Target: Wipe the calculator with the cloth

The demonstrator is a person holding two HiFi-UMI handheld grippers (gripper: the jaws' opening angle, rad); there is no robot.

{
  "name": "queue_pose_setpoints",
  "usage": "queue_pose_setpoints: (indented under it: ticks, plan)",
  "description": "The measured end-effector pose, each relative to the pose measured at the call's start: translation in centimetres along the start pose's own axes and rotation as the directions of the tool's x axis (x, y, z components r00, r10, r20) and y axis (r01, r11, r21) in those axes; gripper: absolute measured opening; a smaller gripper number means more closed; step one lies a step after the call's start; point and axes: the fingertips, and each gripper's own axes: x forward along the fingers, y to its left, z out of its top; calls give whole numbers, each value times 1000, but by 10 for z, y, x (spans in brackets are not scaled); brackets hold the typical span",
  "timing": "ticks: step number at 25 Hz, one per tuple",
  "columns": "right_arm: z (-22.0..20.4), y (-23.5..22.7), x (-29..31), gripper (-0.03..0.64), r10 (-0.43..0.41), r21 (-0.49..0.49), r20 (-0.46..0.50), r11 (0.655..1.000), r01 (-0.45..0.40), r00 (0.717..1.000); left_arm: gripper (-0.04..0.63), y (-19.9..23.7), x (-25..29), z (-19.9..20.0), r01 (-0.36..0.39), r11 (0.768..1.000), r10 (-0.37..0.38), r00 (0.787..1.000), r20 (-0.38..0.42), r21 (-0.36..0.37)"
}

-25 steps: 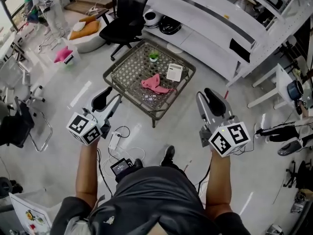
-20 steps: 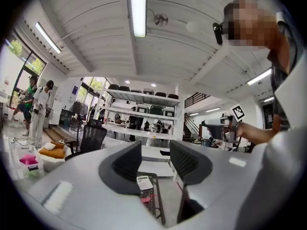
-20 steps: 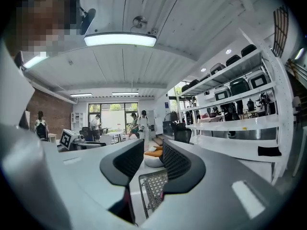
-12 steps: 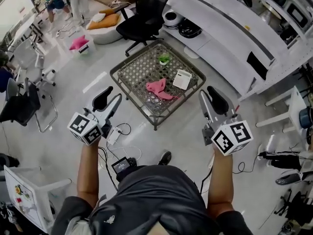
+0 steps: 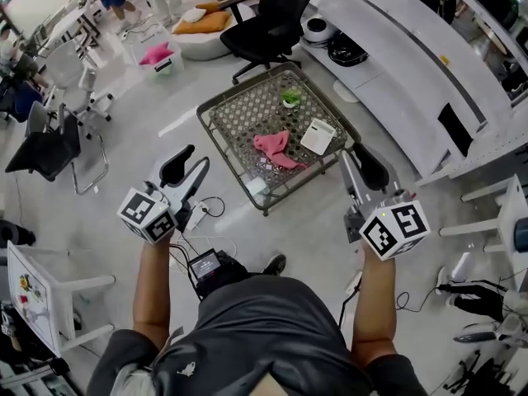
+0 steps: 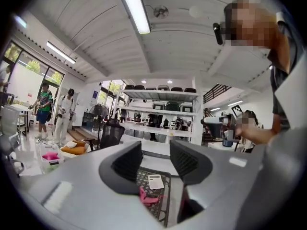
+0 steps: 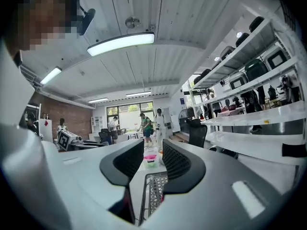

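Calculator sits on the right-hand part of the low mesh table, ahead of us and below both tools, with the pink cloth just beside it toward the middle; we can't tell if the two touch. Its long side runs roughly away from us, tilted a bit. Our right gripper is the nearer one to the calculator, almost in line with the table's right corner, while our left gripper hangs off the table's near-left edge, and the cloth shows low through its gap in the left gripper view. Both grippers have their jaws parted about halfway and there's nothing between them, so nothing's picked up yet. We reckon the cloth comes first, and either tool can get to it, with the left having the straighter line. Room-wise it looks fine: the near side of the table has bare floor in front, apart from some cables by our left foot. The small plant is at the far edge, well away from the cloth, and the office chair and white counter are beyond the table.
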Motion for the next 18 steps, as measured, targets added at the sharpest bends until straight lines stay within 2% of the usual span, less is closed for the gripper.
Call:
queue_pose_setpoints:
  ticks: [3, 9, 18]
  plan:
    - [-4, -6, 2, 120, 14, 20, -2, 1000, -14, 1000, 221, -5, 2, -3, -14, 1000, 14, 1000, -22, 1]
    - [-10, -20, 1, 120, 2, 40, 5, 999, -2, 1000, 221, -3, 21, -8, 2, 1000, -2, 999, -42, -4]
    - [-12, -48, -7, 120, -132, 37, 9, 991, 131, 991, 221, 2, 93, -8, 160, 987, -161, 986, -48, -14]
